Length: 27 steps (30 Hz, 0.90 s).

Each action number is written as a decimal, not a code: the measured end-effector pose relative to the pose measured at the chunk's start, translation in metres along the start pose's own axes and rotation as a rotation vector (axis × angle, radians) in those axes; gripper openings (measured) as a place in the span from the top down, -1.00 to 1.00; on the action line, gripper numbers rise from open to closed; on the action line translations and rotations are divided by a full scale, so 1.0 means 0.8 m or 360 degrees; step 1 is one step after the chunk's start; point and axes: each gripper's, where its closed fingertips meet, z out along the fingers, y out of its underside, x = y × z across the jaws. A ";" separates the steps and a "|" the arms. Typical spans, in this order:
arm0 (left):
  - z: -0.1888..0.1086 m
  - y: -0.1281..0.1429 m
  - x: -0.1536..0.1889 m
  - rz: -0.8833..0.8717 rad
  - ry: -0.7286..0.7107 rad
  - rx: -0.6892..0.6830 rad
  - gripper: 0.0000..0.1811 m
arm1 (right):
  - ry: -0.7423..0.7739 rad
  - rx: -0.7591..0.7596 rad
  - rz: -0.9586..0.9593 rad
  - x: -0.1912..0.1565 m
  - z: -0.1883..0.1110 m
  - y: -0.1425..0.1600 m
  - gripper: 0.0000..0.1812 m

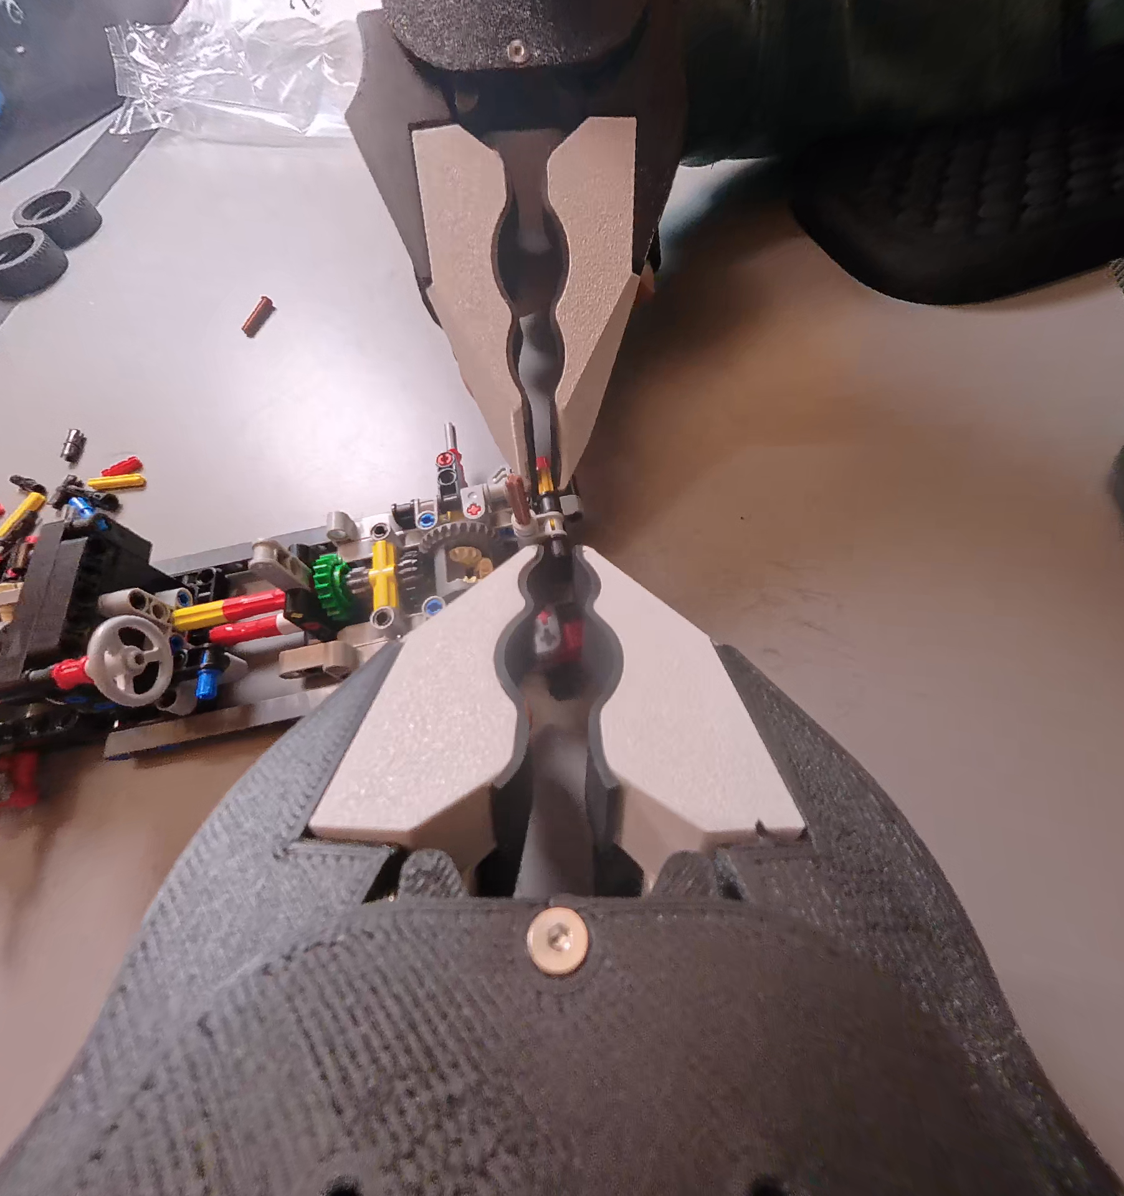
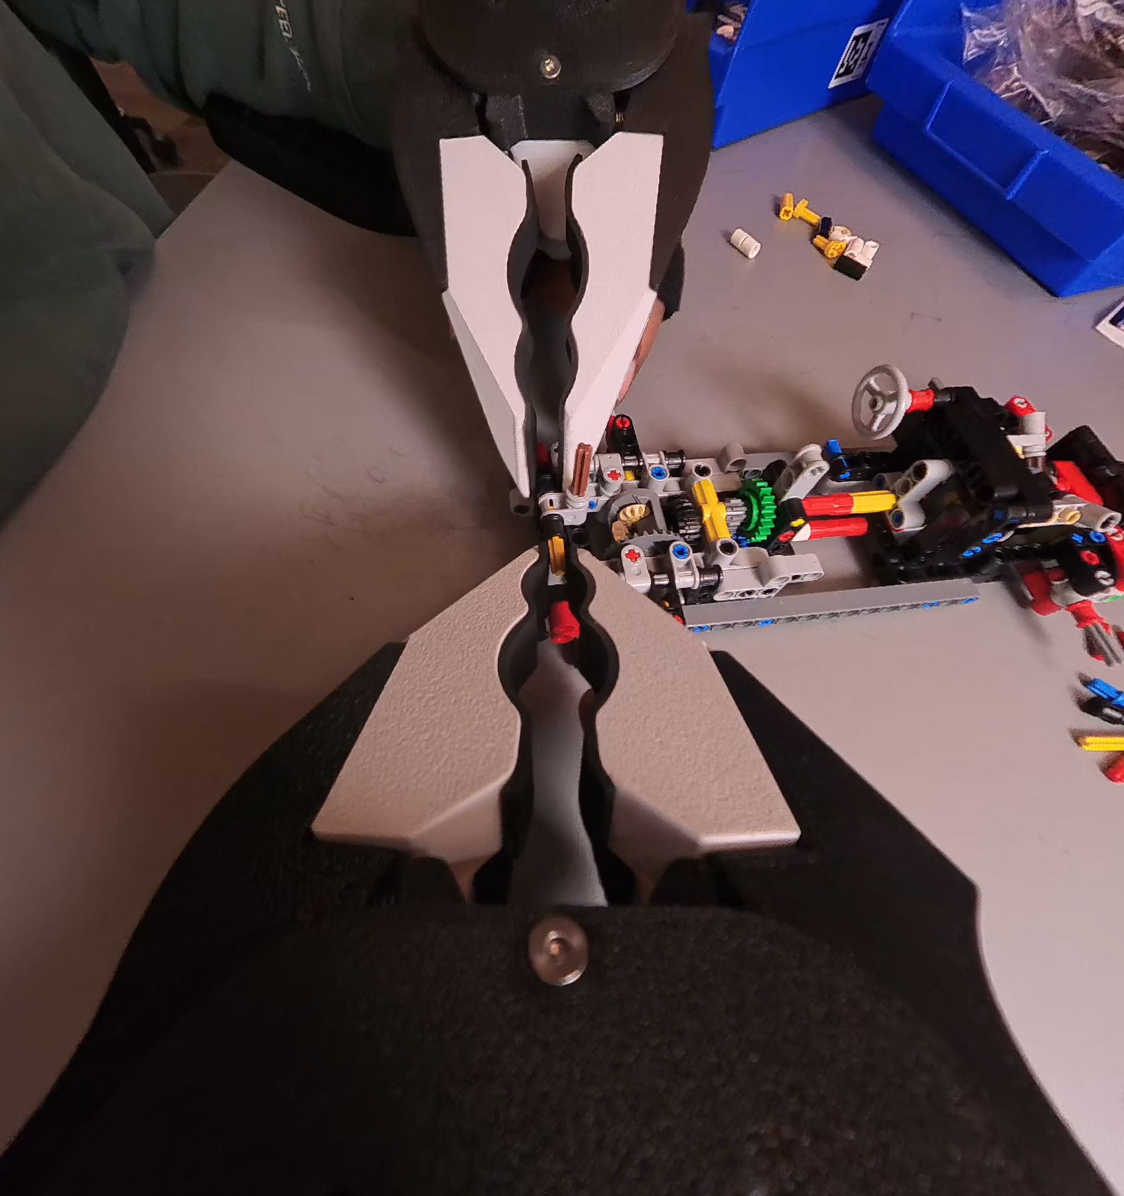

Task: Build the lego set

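Note:
The lego chassis (image 1: 365,582) lies on the grey table, with a green gear, a grey steering wheel and red and yellow axles; it also shows in the right wrist view (image 2: 805,518). The two grippers meet tip to tip at its rear end. My left gripper (image 1: 559,553) is shut on the chassis end, with a grey and red part between its jaws. My right gripper (image 2: 556,560) is shut on a yellow axle (image 2: 555,547) with a red pin behind it, at the same end. A brown axle (image 2: 582,469) stands upright beside the tips.
Two black tyres (image 1: 25,255) and a clear plastic bag (image 1: 242,71) lie at the far left, with a loose brown axle (image 1: 258,315). Loose pins (image 2: 1116,731) lie at the right. Blue bins (image 2: 1032,149) and a small sub-assembly (image 2: 838,239) sit behind. A dark sleeve reaches over the table's far edge. My left tips are roughly 25 cm from the small sub-assembly (image 2: 838,239).

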 end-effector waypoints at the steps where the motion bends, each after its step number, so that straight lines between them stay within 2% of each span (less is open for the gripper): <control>1: -0.001 0.000 0.000 0.0008 -0.0008 0.0004 0.94 | -0.0017 0.0013 0.0000 -0.003 -0.001 -0.001 0.94; 4: -0.004 0.000 0.001 0.0029 -0.0035 0.0018 0.89 | -0.0012 0.0020 0.0003 -0.002 -0.005 -0.002 0.93; 27: -0.002 0.001 -0.001 -0.0018 -0.0041 0.0017 0.97 | -0.0020 0.0021 0.0046 0.004 -0.003 0.002 1.00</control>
